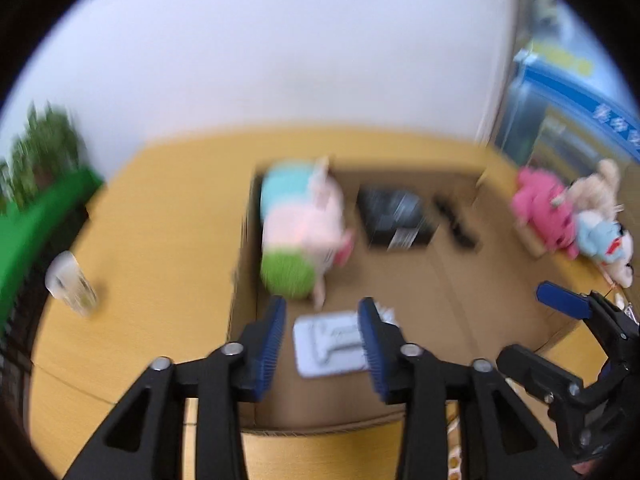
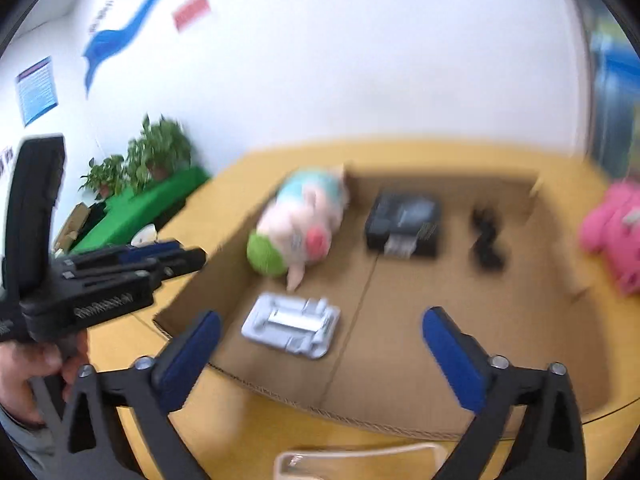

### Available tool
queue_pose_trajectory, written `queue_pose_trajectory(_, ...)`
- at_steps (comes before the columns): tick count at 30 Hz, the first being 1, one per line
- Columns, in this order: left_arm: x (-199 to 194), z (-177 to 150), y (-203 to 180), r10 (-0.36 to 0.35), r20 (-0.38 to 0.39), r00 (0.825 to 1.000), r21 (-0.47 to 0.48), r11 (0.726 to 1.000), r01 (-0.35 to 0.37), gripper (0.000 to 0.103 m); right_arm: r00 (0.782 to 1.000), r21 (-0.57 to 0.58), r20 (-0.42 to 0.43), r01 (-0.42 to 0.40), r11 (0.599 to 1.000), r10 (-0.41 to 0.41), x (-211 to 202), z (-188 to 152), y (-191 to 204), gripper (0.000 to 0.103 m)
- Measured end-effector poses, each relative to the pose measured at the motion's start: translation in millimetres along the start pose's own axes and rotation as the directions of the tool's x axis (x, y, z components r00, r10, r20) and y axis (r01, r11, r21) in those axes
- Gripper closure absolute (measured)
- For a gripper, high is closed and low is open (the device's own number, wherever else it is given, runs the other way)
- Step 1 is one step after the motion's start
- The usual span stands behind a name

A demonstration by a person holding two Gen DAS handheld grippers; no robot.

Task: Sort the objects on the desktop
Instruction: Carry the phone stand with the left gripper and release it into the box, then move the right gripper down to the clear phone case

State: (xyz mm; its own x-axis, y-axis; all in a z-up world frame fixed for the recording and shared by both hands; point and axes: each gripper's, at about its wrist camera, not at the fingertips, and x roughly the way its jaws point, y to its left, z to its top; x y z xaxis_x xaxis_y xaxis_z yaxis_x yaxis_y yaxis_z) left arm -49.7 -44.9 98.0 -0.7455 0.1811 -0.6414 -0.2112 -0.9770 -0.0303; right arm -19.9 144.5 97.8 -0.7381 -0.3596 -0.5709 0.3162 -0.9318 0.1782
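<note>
Cardboard box [image 1: 420, 276], open-topped, sits on the yellow tabletop [image 1: 132, 248] in the left wrist view, holding a pastel plush pig [image 1: 304, 228] at its far left corner, a black device [image 1: 394, 216] and a small black item [image 1: 456, 220] along its far wall, and a grey plastic tray [image 1: 328, 344] near its front edge. The left gripper [image 1: 322, 344] hangs above that tray, jaws parted and empty. A clear cup [image 1: 72, 284] stands near the tabletop's left edge; a pink plush [image 1: 544, 208], a beige plush [image 1: 596, 188] and a blue plush [image 1: 604, 240] lie just beyond the box's right wall.

In the right wrist view, the right gripper [image 2: 320, 356] hovers over the box's front edge, jaws wide apart and empty.
</note>
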Motion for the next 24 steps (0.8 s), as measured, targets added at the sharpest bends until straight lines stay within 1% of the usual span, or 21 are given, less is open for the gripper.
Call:
queue_pose_trajectory(1, -17.2, -0.2, -8.9, -0.001, 0.058, 0.998, 0.011, 1.0, 0.001, 0.029, 0.999, -0.019, 0.025, 0.023, 1.0, -0.022, -13.6, -0.7, 2.3, 0.0)
queue_pose_trajectory(2, -36.9, -1.8, -18.0, 0.006, 0.123, 0.992, 0.016, 1.0, -0.008, 0.022, 0.998, -0.032, 0.032, 0.05, 0.998, -0.049, -25.4, -3.0, 3.4, 0.0)
queue_pose_trajectory(3, -56.5, -4.7, -27.5, 0.018, 0.186, 0.982, 0.009, 1.0, -0.02, 0.02, 0.996, -0.033, 0.028, 0.082, 0.996, -0.081, -34.3, -5.1, 3.2, 0.0)
queue_pose_trajectory(4, -69.8, -6.7, -35.8, 0.02, 0.228, 0.974, 0.002, 1.0, -0.021, 0.02, 0.995, -0.031, 0.026, 0.1, 0.995, -0.099, -41.5, -6.9, 2.6, 0.0)
queue_pose_trajectory(6, -89.3, -12.0, -50.2, 0.006, 0.273, 0.962, -0.004, 1.0, -0.005, 0.02, 0.991, -0.017, 0.041, 0.126, 0.992, -0.125, -59.9, -10.9, -4.9, 0.0)
queue_pose_trajectory(10, -102.6, -18.3, -70.5, -0.005, 0.298, 0.955, -0.013, 1.0, 0.009, 0.02, 0.982, -0.002, 0.057, 0.179, 0.984, -0.178, -86.3, -14.9, -17.7, 0.0)
queue_pose_trajectory(16, -105.0, -28.1, -90.1, -0.009, 0.285, 0.959, -0.024, 1.0, 0.017, 0.02, 0.975, 0.003, 0.065, 0.214, 0.977, -0.214, -110.2, -23.5, -32.4, 0.0)
queue_pose_trajectory(24, -105.7, -37.8, -96.8, -0.034, 0.256, 0.966, -0.026, 0.999, 0.042, 0.02, 0.976, 0.001, 0.068, 0.21, 0.978, -0.209, -127.0, -28.6, -35.3, 0.0)
